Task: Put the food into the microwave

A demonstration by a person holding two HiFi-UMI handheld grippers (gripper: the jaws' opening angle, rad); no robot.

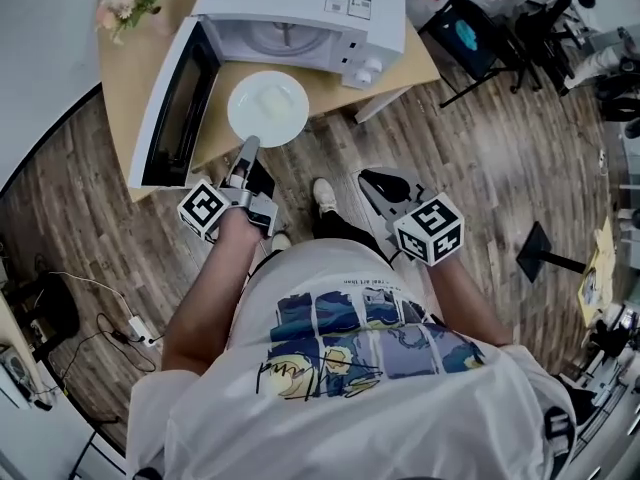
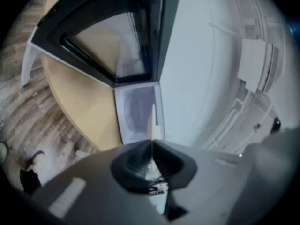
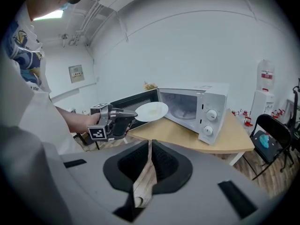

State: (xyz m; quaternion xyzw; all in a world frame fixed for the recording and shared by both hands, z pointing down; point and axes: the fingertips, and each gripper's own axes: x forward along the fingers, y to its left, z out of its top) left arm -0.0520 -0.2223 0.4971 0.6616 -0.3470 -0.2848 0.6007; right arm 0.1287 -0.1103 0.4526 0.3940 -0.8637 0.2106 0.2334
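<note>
- Left gripper (image 1: 250, 146): jaws clamped on the near rim of the white plate (image 1: 268, 108), which carries a pale portion of food (image 1: 270, 98). The plate hangs just before the open microwave (image 1: 300, 13). Hold it level as you feed it in.
- Microwave door (image 1: 172, 108): swung wide on the left. Steer the plate clear of it.
- Right gripper (image 1: 382, 181): jaws together on nothing, well back. Leave it out of the way.

Microwave (image 1: 310, 8) on table (image 1: 140, 78), door (image 1: 178, 103) open left; plate (image 1: 268, 108) before opening; flowers (image 1: 125, 3) far left.
</note>
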